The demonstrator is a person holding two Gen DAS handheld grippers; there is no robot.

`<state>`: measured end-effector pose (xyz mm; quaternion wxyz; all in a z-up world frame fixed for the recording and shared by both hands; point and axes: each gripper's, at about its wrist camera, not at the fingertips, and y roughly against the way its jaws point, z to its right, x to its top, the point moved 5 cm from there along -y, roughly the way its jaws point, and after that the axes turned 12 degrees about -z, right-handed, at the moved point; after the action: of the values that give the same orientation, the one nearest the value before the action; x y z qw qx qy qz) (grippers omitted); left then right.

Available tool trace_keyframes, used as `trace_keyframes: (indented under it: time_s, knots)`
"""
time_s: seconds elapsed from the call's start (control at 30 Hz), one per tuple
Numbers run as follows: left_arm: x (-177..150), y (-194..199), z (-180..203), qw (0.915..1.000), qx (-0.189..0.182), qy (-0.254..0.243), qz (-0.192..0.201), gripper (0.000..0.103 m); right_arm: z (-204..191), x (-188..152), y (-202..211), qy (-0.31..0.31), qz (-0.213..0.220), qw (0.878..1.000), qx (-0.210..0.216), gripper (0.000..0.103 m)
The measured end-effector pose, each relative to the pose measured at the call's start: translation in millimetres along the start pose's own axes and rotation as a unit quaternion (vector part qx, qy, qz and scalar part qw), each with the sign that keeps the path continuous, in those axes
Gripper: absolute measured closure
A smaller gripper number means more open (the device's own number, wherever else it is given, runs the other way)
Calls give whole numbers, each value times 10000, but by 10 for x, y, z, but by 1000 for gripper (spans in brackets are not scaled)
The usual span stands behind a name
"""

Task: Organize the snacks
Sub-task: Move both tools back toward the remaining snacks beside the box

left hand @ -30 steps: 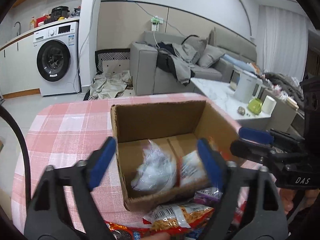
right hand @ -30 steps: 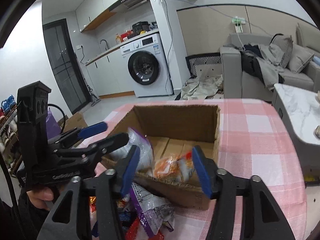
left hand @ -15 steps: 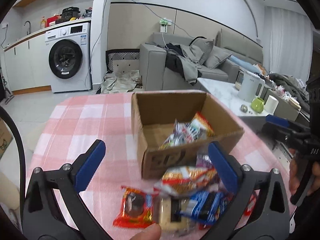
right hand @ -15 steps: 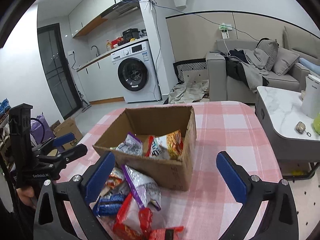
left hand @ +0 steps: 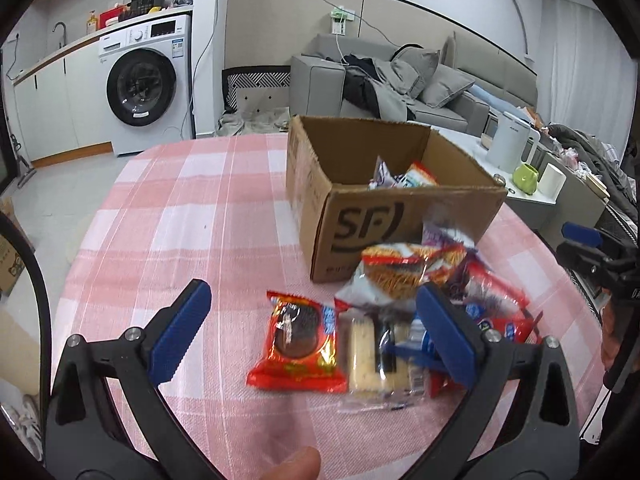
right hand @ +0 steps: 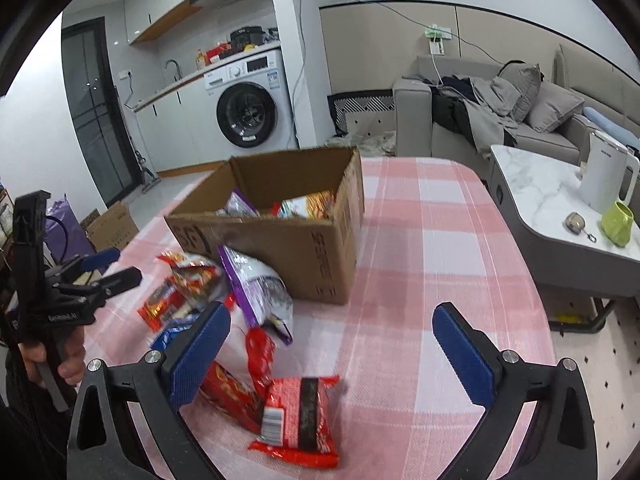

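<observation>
The left wrist view shows the printed front wall of the cardboard box (left hand: pixel 372 224), which stands at about 1 o'clock from the left gripper (left hand: pixel 316 330). A red cookie packet (left hand: pixel 302 340) lies flat between this gripper's fingers, touching neither, and a clear-wrapped biscuit pack (left hand: pixel 366 346) lies just beside it towards 3 o'clock. A noodle snack bag (left hand: pixel 394 274) rests against the box front.

The right wrist view instead shows the box's side wall (right hand: pixel 336 252) and looks into its open top, where a few packets sit. A purple bag (right hand: pixel 260 290) leans on the box at 11 o'clock from the right gripper (right hand: pixel 336 356). A pink-red packet (right hand: pixel 298 416) lies at 6 o'clock between the fingers, untouched.

Both pairs of fingers have just been opening and stand wide, gripping nothing.

The pink checked surface (right hand: pixel 432 264) is bare at 1 to 3 o'clock of the right gripper, out to its rounded edge. In the left view it is bare from 9 to 12 o'clock. The loose snacks crowd the near side of the box, between the two grippers.
</observation>
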<state>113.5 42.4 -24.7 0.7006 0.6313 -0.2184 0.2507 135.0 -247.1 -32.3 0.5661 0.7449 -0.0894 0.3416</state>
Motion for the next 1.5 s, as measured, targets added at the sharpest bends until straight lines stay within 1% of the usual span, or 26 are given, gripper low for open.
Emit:
trace_keyframes:
  time_s: [0.17, 0.27, 0.4, 0.6, 0.9, 1.1, 1.27, 1.37, 1.5]
  knots:
    - [-85, -54, -31, 9998, -19, 37, -179, 1, 91, -150, -123, -89, -257, 9996, -21, 0]
    - [-101, -97, -37, 9995, -77, 32, -311, 1, 102, -226, -218, 6, -534, 9986, -47, 0]
    - [-124, -185, -43, 9991, 38, -19, -429, 1, 116, -307, -350, 55, -856, 9963, -66, 0]
    - [-145, -353, -102, 9978, 69, 66, -664, 1, 80, -370, -457, 176, -1062, 9942, -74, 0]
    - [-176, -557, -254, 9961, 106, 281, -831, 1, -11, -480, -617, 482, -1380, 9892, -146, 0]
    - [-181, -719, -347, 9945, 194, 372, -958, 1, -32, -523, -638, 643, -1431, 9874, -207, 0]
    - [-199, -825, -452, 9932, 188, 499, -1033, 1, 96, -513, -606, 521, -1405, 9880, -383, 0]
    - [-202, -887, -474, 9927, 152, 516, -1079, 1, 129, -508, -606, 501, -1435, 9878, -336, 0]
    - [-215, -917, -456, 9925, 180, 471, -1116, 1, 60, -544, -619, 672, -1517, 9858, -252, 0]
